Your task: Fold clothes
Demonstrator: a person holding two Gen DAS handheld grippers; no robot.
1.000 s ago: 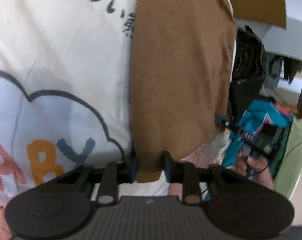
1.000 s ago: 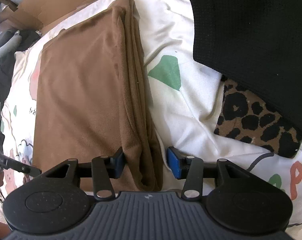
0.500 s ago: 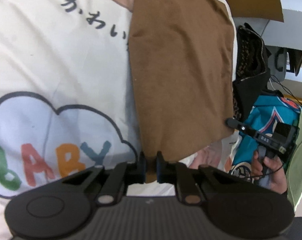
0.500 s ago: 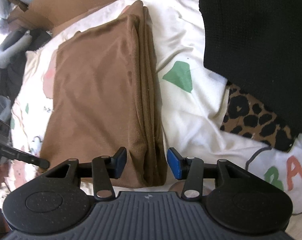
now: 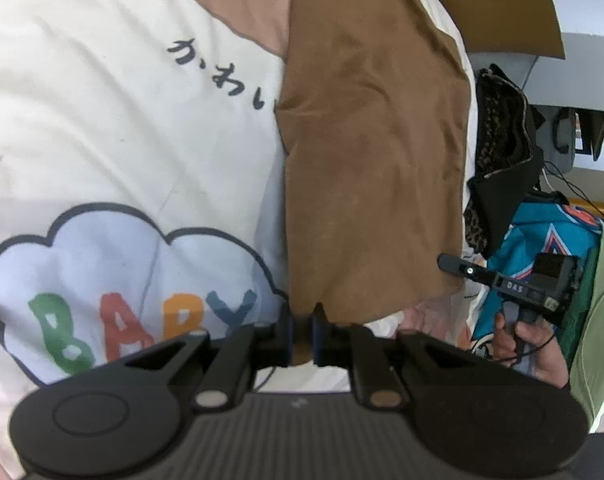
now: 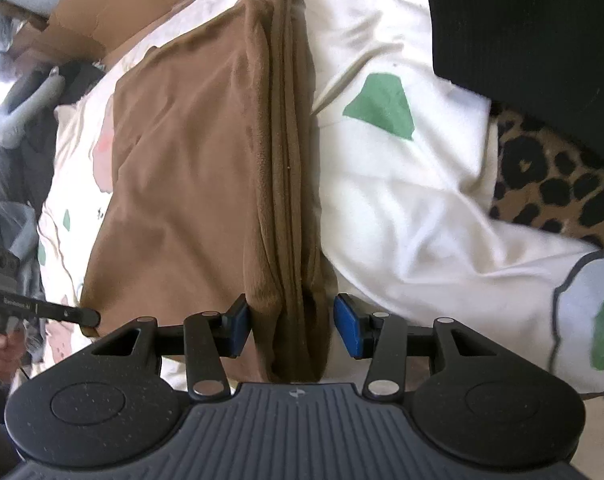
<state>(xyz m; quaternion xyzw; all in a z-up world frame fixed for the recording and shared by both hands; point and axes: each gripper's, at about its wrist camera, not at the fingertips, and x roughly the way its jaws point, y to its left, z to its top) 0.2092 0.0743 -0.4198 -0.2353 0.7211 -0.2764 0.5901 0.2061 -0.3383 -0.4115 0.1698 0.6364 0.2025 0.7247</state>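
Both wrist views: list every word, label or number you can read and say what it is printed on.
"BABY": coloured letters in the cloud print on the white sheet.
"かわい": black handwriting on the sheet, cut off by the brown garment.
"DAS": label on the right gripper, small, uncertain.
White lettering on the left gripper in the right wrist view: too blurred to read.
Green letter at the right wrist view's edge: partly cut off.

Folded brown garment point(image 6: 189, 184), layered edge

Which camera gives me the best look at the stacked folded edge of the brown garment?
The right wrist view: the brown garment shows its layered folded edge running straight between the open right tool. The left wrist view shows only its flat top, with a corner pinched in the left tool.
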